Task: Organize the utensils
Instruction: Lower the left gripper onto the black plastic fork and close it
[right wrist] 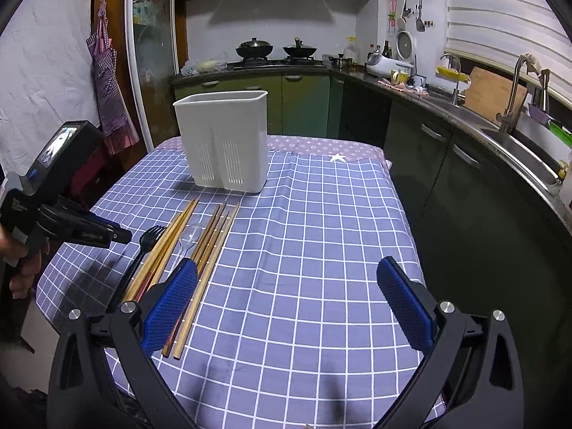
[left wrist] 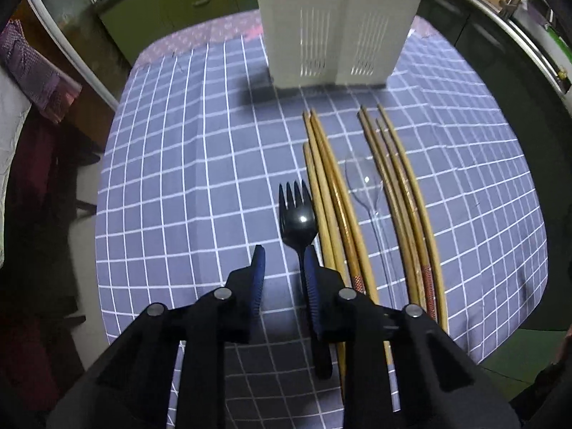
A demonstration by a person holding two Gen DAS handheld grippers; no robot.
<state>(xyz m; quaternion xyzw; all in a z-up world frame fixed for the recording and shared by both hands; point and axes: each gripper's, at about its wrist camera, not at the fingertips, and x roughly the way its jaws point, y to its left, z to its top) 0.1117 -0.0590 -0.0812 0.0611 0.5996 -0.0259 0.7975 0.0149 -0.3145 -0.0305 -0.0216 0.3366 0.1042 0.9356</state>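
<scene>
A black plastic fork (left wrist: 298, 214) lies on the checked cloth, tines pointing away. My left gripper (left wrist: 282, 261) is open just above its handle, the handle running by the right finger. Two bunches of wooden chopsticks (left wrist: 336, 193) (left wrist: 397, 186) lie to the right, with a clear plastic spoon (left wrist: 364, 182) between them. A white slotted utensil holder (left wrist: 339, 25) stands upright behind. My right gripper (right wrist: 286, 279) is wide open and empty over the cloth, right of the chopsticks (right wrist: 211, 246); the fork (right wrist: 148, 236), the holder (right wrist: 223, 139) and the left gripper (right wrist: 71, 228) show there too.
The table (right wrist: 321, 250) has a blue checked cloth; its edges fall off left and right. Kitchen counters with a sink (right wrist: 500, 136) run along the right, a stove with pans (right wrist: 275, 52) at the back, and an apron (right wrist: 107, 82) hangs at the left.
</scene>
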